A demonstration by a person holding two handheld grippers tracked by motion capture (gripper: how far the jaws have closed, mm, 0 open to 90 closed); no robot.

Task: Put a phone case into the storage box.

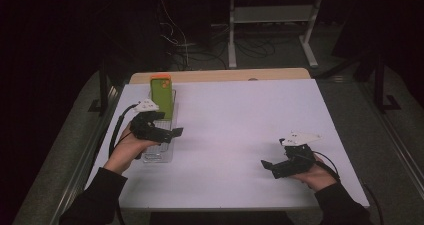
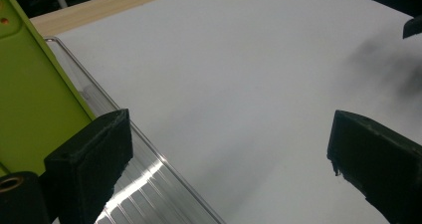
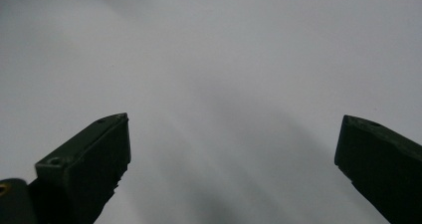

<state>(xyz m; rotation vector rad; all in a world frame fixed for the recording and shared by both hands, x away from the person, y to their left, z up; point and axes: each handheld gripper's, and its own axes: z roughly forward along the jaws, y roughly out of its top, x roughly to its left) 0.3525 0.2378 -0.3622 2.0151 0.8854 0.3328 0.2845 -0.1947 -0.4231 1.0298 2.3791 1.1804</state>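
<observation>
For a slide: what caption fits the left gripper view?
Open left hand-held gripper beside a clear tray holding a green case on a white table.

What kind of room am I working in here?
Likely a lab or test workshop, dimly lit: a white-topped table on a dark floor, loose cables behind it, and a metal-framed bench. On the table, a clear tray holding a green case.

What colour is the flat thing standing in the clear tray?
The flat thing is lime green with an orange top edge, seen best in the high view, standing in the clear tray.
</observation>
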